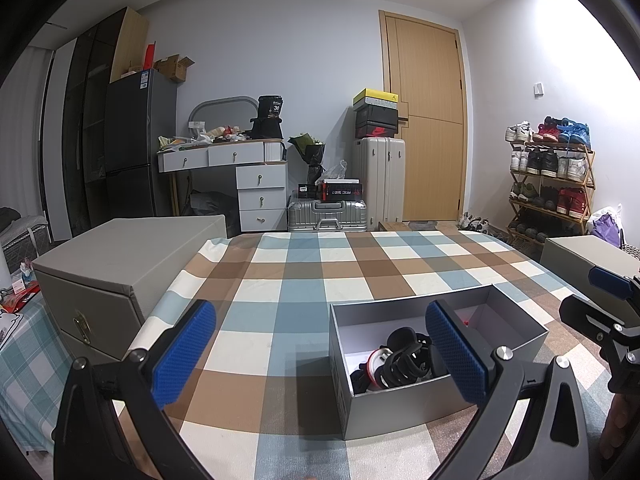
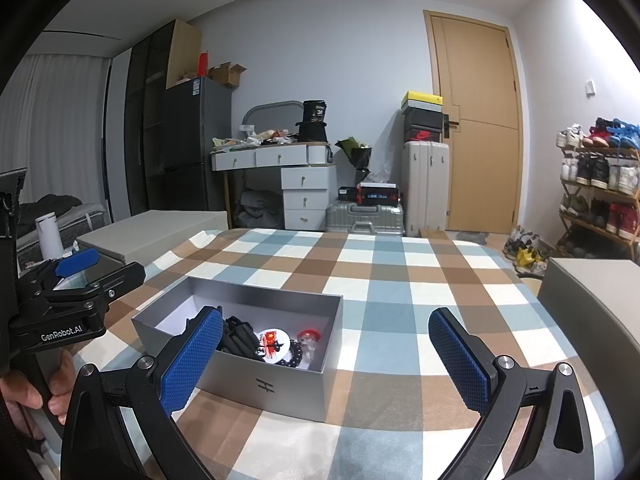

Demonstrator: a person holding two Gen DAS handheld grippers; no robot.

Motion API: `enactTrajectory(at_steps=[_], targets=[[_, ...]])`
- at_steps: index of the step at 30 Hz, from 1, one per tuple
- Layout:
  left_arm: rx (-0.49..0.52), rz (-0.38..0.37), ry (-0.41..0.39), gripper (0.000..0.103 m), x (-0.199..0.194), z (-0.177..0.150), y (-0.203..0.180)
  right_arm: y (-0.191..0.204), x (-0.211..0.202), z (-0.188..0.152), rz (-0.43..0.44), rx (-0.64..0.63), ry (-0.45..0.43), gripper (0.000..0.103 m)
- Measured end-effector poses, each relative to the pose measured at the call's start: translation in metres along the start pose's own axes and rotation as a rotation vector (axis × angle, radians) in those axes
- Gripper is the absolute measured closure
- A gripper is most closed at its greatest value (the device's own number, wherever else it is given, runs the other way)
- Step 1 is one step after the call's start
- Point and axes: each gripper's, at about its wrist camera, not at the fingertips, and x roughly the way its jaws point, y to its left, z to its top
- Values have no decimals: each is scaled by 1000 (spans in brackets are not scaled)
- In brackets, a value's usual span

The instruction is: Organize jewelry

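Our left gripper [image 1: 320, 354] and right gripper [image 2: 326, 356] both hang spread wide, holding nothing. The jewelry [image 2: 276, 346] lies tangled inside the box [image 2: 256, 386]. We judge the beads [image 2: 294, 354] light and slippery, best pinched across the strand; the clip [image 1: 404, 354] looks stiff.

Left wrist view: low over the checked tabletop [image 1: 304, 280], facing the far wall and door [image 1: 428, 120]; open grey box [image 1: 400, 404] close, right of centre.

Right wrist view: same height and heading, set further right; grey box [image 2: 256, 384] close, left of centre.

Shared: tabletop, box, door, dresser [image 1: 240, 164], shoe rack [image 1: 552, 184]. Each view catches the other gripper at its edge.
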Motion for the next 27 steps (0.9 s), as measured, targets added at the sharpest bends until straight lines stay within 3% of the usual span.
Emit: enactTrajectory(at_steps=[27], targets=[[0,-2,1,1,2,0,-1,0,0,0,0,1,0,0]])
